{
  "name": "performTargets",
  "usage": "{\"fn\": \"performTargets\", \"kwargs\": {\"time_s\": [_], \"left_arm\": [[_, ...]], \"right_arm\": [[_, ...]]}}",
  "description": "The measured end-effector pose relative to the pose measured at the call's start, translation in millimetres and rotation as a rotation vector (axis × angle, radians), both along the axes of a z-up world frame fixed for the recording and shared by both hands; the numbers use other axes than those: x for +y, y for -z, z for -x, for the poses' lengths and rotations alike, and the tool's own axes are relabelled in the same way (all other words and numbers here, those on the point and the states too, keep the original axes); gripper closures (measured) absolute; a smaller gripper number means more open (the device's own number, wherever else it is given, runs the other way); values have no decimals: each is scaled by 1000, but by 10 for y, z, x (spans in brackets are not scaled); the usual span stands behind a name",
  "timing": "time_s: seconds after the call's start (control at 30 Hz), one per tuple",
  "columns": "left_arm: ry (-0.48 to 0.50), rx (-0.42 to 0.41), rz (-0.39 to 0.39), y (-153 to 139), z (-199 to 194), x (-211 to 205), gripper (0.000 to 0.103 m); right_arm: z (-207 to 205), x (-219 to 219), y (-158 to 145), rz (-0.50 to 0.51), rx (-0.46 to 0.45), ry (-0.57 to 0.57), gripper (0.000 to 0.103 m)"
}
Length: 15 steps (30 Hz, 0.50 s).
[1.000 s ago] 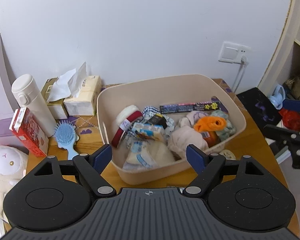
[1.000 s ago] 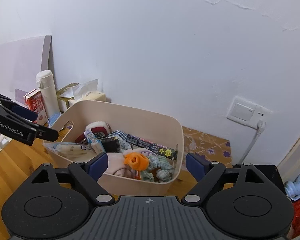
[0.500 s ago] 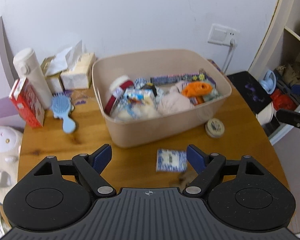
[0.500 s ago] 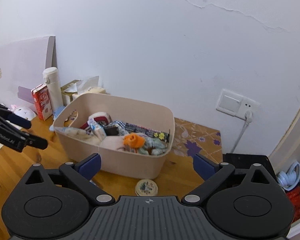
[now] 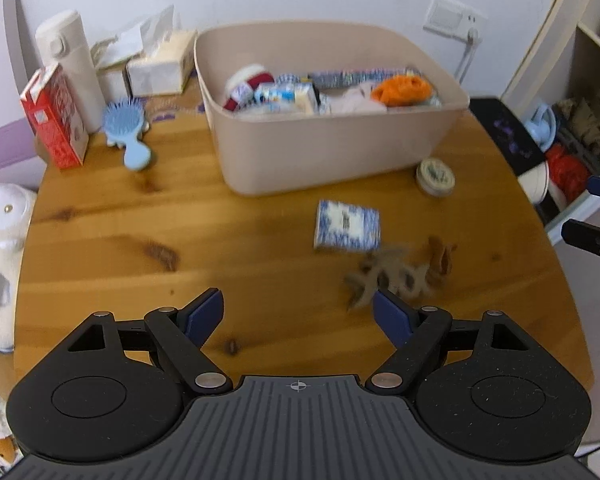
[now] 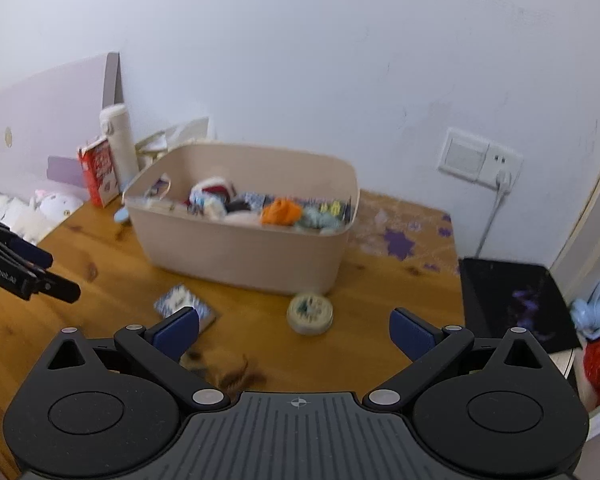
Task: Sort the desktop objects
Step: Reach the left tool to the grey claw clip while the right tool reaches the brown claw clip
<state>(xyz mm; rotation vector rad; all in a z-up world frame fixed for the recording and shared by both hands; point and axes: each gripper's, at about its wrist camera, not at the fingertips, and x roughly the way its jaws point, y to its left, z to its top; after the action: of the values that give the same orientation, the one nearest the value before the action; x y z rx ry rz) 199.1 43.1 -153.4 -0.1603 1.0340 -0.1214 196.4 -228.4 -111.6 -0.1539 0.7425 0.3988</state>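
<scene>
A beige bin (image 5: pixel 340 152) (image 6: pixel 240 248) full of small items stands on the wooden table (image 5: pixel 140 240). In front of it lie a blue-white packet (image 5: pixel 347 225) (image 6: pixel 184 305), a round tin (image 5: pixel 435 173) (image 6: pixel 310 313) and a brown hair clip (image 5: pixel 400 272) (image 6: pixel 236 376). My left gripper (image 5: pixel 298 312) is open and empty above the table's near part, the clip just beyond its right finger. My right gripper (image 6: pixel 294 330) is open and empty, the tin between its fingers farther off.
A blue hairbrush (image 5: pixel 126 130), red carton (image 5: pixel 54 116), white flask (image 5: pixel 72 68) and tissue boxes (image 5: pixel 160 64) stand at the back left. A plush toy (image 5: pixel 0 220) sits at the left edge. A black pad (image 6: pixel 512 300) and shelf clutter (image 5: pixel 572 152) lie right.
Both grippers have pulled back and up from the bin. The packet, tin and hair clip on the table in front of it have come into view.
</scene>
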Motion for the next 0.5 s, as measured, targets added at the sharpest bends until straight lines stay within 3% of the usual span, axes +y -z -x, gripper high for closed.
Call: {"fn": "performTargets", "kwargs": {"time_s": [0.5], "left_arm": [[-9,136,40,483,149,-117,20]], "right_arm": [[258,58,670,82,133,-40,0]]}}
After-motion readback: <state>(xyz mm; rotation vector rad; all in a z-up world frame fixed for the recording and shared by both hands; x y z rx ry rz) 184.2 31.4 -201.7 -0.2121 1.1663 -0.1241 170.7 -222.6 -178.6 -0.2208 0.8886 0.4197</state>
